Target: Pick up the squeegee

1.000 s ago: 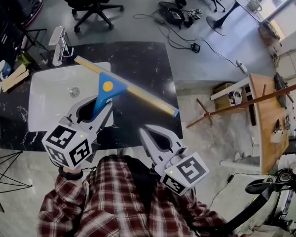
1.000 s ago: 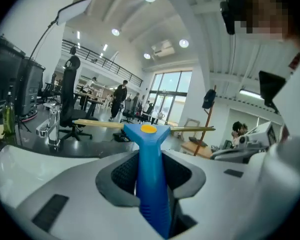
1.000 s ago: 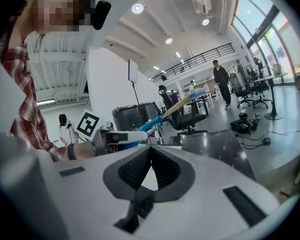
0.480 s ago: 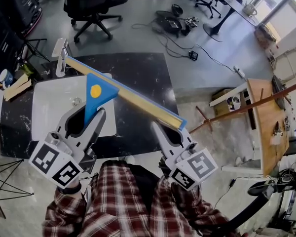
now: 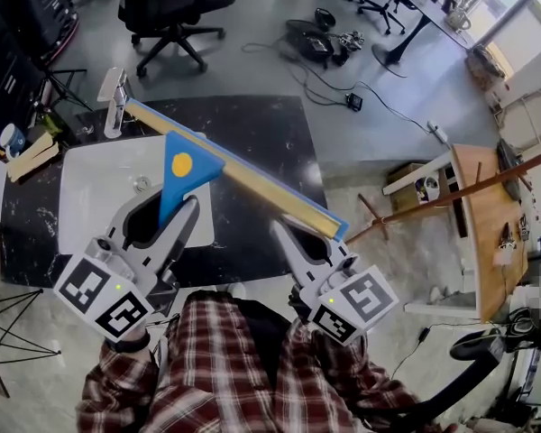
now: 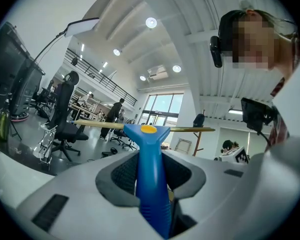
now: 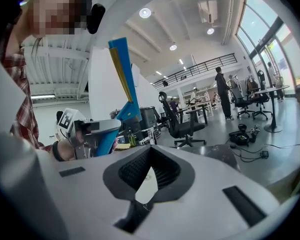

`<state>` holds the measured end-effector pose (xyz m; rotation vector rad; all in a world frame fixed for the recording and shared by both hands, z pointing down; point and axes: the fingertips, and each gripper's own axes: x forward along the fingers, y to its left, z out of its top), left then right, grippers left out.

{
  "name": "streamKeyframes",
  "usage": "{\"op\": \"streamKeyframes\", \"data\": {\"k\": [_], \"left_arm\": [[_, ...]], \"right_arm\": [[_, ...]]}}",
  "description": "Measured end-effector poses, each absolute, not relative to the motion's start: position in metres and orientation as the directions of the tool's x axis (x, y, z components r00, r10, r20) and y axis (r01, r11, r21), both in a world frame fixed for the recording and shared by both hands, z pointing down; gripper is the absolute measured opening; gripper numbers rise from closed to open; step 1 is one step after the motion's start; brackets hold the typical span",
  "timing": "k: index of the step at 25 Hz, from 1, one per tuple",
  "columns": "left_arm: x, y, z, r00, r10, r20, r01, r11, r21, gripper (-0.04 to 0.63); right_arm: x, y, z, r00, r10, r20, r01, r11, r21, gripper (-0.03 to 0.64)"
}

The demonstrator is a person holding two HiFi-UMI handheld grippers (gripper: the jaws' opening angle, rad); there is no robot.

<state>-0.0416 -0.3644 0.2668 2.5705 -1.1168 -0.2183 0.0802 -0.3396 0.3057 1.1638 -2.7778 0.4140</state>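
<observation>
The squeegee has a blue triangular handle with a yellow dot and a long yellow-and-blue blade. It hangs in the air above the white sink. My left gripper is shut on the handle, which stands between the jaws in the left gripper view. The blade's right end reaches just past my right gripper, which is shut with nothing in it; its tips meet in the right gripper view. That view also shows the squeegee held up at the left.
The sink sits in a black marble counter with a chrome faucet at its back left. A wooden piece lies left of the sink. An office chair, floor cables and a wooden coat rack stand beyond.
My left gripper has lifted the squeegee higher over the sink, and the blade's right end now passes by the right gripper. The right gripper rose slightly. Little differs over the last half second.
</observation>
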Motion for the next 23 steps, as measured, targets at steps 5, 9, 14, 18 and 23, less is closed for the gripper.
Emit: {"op": "streamKeyframes", "data": {"k": [5, 9, 14, 18, 23], "left_arm": [[-0.036, -0.361, 0.268, 0.696, -0.718, 0.003, -0.673, -0.651, 0.353, 0.137], [-0.033, -0.358, 0.269, 0.704, -0.71, 0.005, -0.665, -0.656, 0.357, 0.137], [-0.029, -0.354, 0.269, 0.709, -0.705, 0.009, -0.659, -0.659, 0.361, 0.137], [-0.027, -0.351, 0.27, 0.716, -0.698, 0.011, -0.654, -0.665, 0.361, 0.137], [-0.026, -0.348, 0.266, 0.721, -0.693, 0.008, -0.65, -0.671, 0.357, 0.137]], "right_arm": [[0.078, -0.337, 0.305, -0.706, -0.681, 0.195, -0.708, 0.672, -0.216, 0.011], [0.076, -0.334, 0.305, -0.707, -0.68, 0.196, -0.707, 0.673, -0.218, 0.011], [0.079, -0.33, 0.304, -0.708, -0.679, 0.194, -0.706, 0.673, -0.222, 0.011], [0.079, -0.327, 0.306, -0.708, -0.678, 0.196, -0.706, 0.672, -0.225, 0.011], [0.076, -0.324, 0.304, -0.713, -0.674, 0.192, -0.701, 0.676, -0.228, 0.011]]}}
